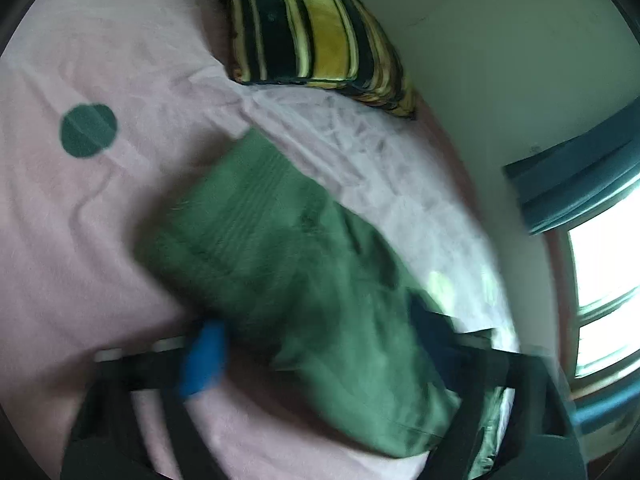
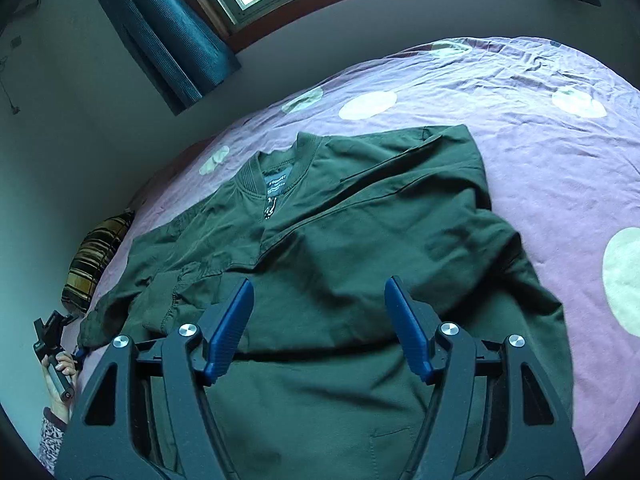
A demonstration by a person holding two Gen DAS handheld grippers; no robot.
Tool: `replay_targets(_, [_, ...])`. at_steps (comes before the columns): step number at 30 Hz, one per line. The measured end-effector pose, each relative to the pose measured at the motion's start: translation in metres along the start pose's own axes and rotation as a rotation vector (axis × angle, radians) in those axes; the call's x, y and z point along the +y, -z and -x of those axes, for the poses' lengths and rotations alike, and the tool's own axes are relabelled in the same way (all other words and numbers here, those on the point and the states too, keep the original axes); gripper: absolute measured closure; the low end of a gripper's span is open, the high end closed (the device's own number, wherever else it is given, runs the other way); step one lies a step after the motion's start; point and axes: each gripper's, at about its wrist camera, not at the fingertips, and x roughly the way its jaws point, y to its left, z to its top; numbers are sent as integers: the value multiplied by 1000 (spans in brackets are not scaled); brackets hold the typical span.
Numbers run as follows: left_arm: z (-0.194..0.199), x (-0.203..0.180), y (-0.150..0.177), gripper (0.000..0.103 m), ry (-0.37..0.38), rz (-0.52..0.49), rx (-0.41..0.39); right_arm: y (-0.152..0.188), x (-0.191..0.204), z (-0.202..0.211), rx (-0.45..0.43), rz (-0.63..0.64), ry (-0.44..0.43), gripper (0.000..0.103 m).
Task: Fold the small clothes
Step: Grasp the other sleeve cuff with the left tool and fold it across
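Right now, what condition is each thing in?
Jacket: spread on the bed, one sleeve folded across the chest.
Right gripper: open, over the jacket.
Left gripper: blurred, at the jacket's cuff.
Curtain: drawn aside.
Pillow: at the bed's edge.

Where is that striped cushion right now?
The striped cushion lies at the far left edge of the pink bedspread in the right wrist view, against the wall, just beyond the green jacket sleeve and above the left tool.
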Motion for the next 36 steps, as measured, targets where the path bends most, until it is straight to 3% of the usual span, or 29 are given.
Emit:
replay_targets(3, [-3, 6, -3, 75, 4, -8, 33, 2, 2, -1, -7, 9, 3, 35])
replay_targets(8, [21, -24, -2, 80, -11, -103, -35, 0, 4, 7, -31, 12, 5, 35])
replay_targets(14, [69, -127, 18, 81, 61, -311, -126, -5, 5, 22, -59, 19, -8, 35])
replay_targets(17, [90, -193, 42, 81, 155, -417, -136, -6, 5, 28, -66, 25, -11, 35])
replay_targets(21, [111, -287, 98, 81, 259, -604, -134, -7, 1, 34, -57, 26, -17, 35])
replay_targets(27, [95, -384, 195, 81, 358, -806, -54, -5, -12, 38, -28, 21, -24, 35])
replay_targets(31, [58, -417, 272, 81, 371, -912, 53, 1, -24, 41, -7, 20, -15, 35])
replay_targets(36, [6, -427, 367, 84, 302, -1047, 164, 10, -42, 43, 18, -11, -26, 35])
